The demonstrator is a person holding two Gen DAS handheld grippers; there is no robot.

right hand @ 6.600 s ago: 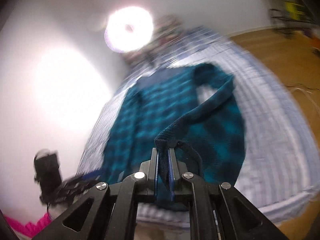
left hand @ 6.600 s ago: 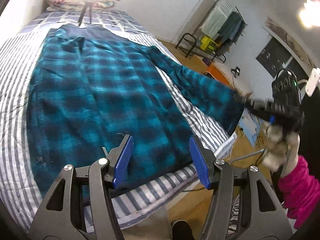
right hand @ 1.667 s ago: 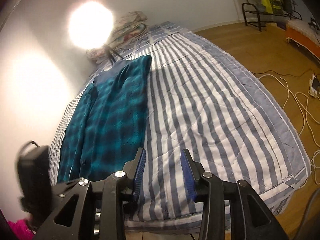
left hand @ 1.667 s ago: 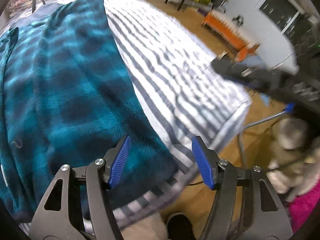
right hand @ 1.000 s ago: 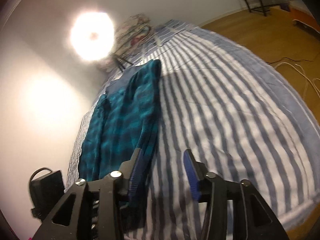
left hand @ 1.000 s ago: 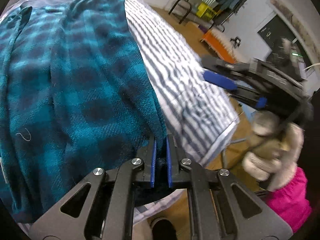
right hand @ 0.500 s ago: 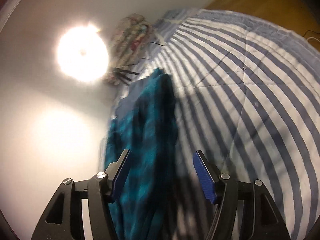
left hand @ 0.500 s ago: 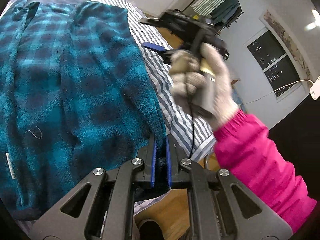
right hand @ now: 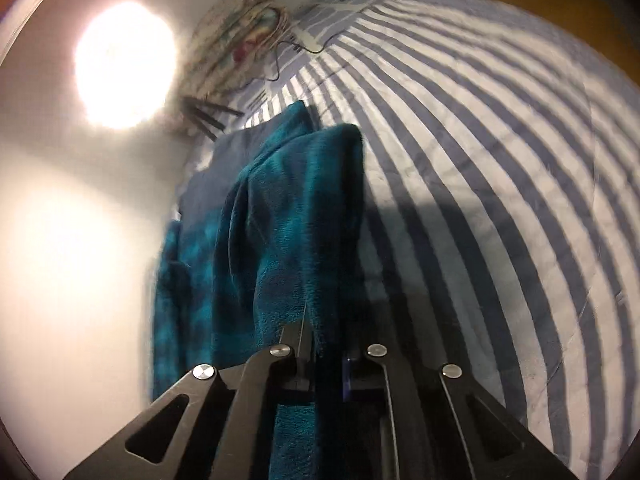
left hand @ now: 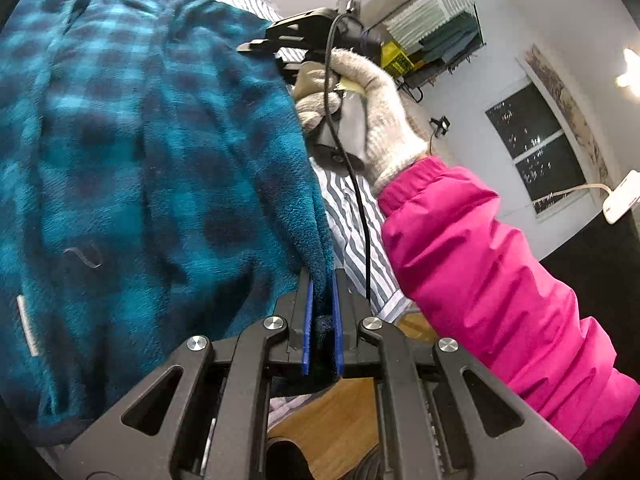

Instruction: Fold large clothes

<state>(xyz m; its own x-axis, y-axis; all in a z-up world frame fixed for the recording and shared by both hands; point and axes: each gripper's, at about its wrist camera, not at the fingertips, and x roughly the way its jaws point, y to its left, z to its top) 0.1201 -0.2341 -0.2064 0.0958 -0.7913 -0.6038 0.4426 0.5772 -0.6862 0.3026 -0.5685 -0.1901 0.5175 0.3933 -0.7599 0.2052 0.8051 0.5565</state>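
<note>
robe [left hand: 140,152] | edge pinched in left tool [left hand: 321,312] | right tool [right hand: 325,344] likewise

The robe [left hand: 140,152] lies along the bed's [right hand: 480,160] left side by the wall [right hand: 72,260]. A bundle [right hand: 240,32] sits at the bed's far end, with floor [left hand: 332,420] beyond its near edge.

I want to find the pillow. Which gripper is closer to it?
Right, I think. The right gripper grips the robe far up its edge, toward the pillow. The left gripper grips the robe's corner at the bed's foot.
</note>
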